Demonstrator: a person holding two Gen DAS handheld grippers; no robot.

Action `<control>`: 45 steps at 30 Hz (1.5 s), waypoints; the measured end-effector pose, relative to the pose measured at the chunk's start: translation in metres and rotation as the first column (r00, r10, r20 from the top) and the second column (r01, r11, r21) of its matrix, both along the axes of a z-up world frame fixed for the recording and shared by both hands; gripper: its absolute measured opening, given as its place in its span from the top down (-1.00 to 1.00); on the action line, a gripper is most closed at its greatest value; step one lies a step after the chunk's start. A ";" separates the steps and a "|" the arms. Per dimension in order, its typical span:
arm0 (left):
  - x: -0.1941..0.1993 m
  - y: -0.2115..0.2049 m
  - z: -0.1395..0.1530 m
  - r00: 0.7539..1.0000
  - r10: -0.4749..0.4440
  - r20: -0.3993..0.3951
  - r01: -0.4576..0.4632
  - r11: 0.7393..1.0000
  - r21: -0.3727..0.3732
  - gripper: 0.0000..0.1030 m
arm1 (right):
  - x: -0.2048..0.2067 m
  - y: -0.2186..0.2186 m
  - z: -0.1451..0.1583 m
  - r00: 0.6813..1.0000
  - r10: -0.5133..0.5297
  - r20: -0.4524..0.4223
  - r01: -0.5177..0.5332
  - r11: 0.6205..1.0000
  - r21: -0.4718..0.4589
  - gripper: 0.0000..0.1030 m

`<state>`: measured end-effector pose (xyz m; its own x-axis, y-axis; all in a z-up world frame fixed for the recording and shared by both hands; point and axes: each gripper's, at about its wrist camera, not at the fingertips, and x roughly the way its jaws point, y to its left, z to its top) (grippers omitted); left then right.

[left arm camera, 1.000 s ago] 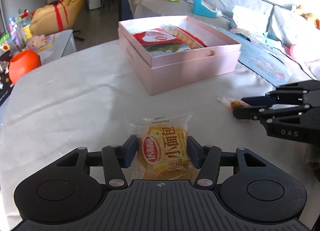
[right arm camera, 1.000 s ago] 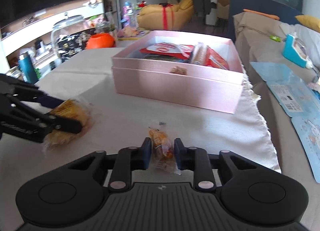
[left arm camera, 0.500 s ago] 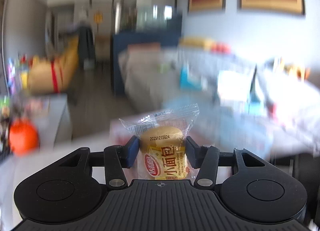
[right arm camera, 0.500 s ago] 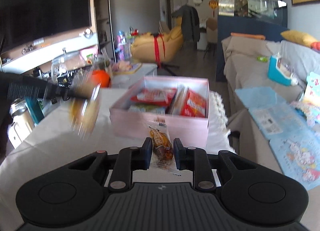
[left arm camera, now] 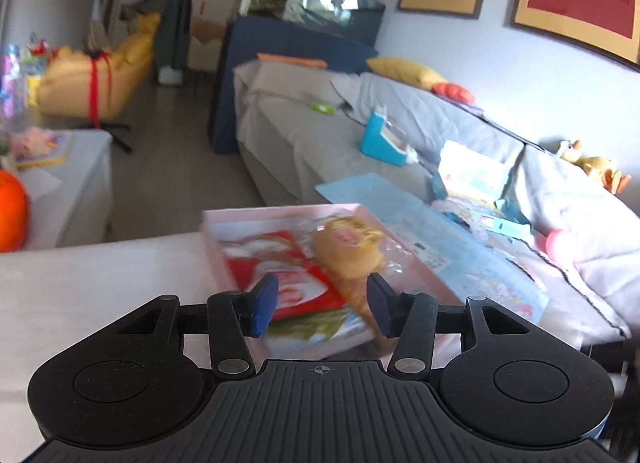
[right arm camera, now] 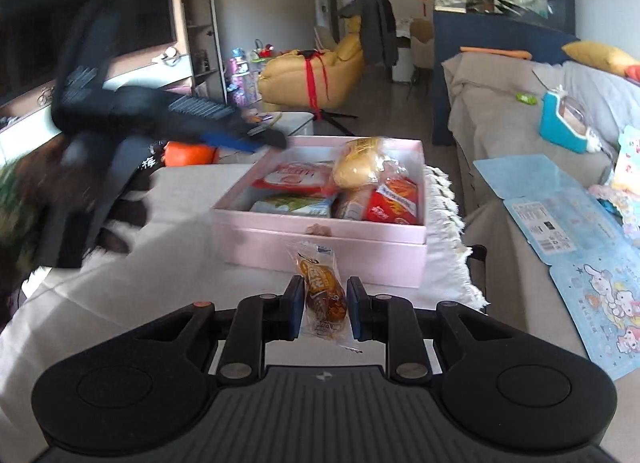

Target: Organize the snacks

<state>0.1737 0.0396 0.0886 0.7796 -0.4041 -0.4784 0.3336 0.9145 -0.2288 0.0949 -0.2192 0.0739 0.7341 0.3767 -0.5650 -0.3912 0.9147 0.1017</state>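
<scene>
My left gripper (left arm camera: 322, 305) has its jaws apart with nothing pressed between the blue pads. The yellow bread packet (left arm camera: 348, 253) shows blurred just beyond the right-hand pad, over the open pink box (left arm camera: 280, 215); I cannot tell whether it touches that pad. Its long axis runs away from the jaws, slanting up and left in the left wrist view. From the right wrist view the same packet (right arm camera: 360, 165) sits over the far right part of the box (right arm camera: 320, 241), above the other snacks.

My right gripper (right arm camera: 322, 305) is clamped on one small orange-brown snack packet (right arm camera: 322, 293). That packet stands with its long axis straight ahead of the jaws, crimped end pointing toward the box front.

I count one box, one bread packet, one held packet. Inside the box I make out about four more packets, red ones and a green-white one; the blur hides an exact tally.
</scene>
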 end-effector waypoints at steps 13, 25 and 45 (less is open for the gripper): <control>-0.055 0.032 -0.021 0.988 0.135 -0.078 -0.119 0.975 0.190 -0.04 | 0.110 0.046 0.065 0.996 -0.077 0.053 0.077 0.997 0.008 -0.54; -0.104 -0.005 -0.080 0.977 0.187 -0.101 -0.156 0.953 0.261 -0.16 | 0.009 0.046 -0.072 0.974 -0.189 -0.123 0.167 0.972 -0.168 -0.91; -0.100 -0.032 -0.089 0.954 0.293 -0.062 -0.267 0.924 0.273 -0.63 | 0.005 0.032 -0.082 0.959 -0.280 -0.052 0.273 0.956 -0.110 -1.00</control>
<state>0.0739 0.0072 0.0000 0.7859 -0.0279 -0.6177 0.0431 0.9990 0.0097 0.0997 -0.1874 -0.0079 0.7613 0.1028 -0.6401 -0.1167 0.9930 0.0208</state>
